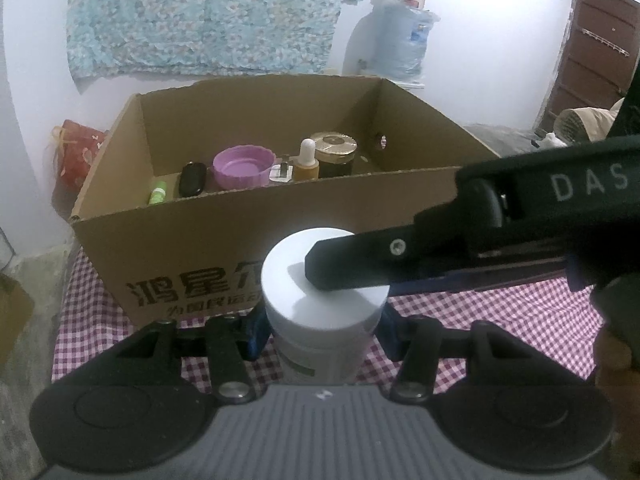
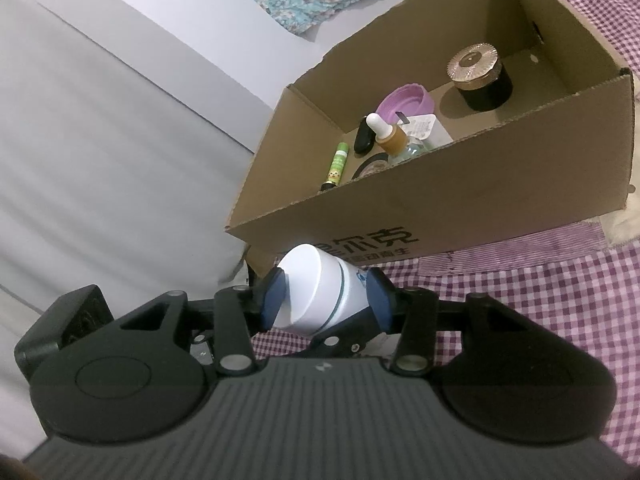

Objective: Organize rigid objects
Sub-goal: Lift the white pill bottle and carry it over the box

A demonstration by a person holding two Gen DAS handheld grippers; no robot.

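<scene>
A white jar with a white lid stands upright between the blue pads of my left gripper, which is shut on its body. It sits just in front of the cardboard box. My right gripper reaches in from the right. One of its fingers lies over the lid and casts a shadow on it. In the right wrist view the jar sits between the right gripper's pads, which stand close to the lid and body without a clear press.
Inside the box are a purple lid, a dropper bottle, a dark jar with a gold lid, a black case and a green tube. A checked cloth covers the surface. A red bag lies at the left.
</scene>
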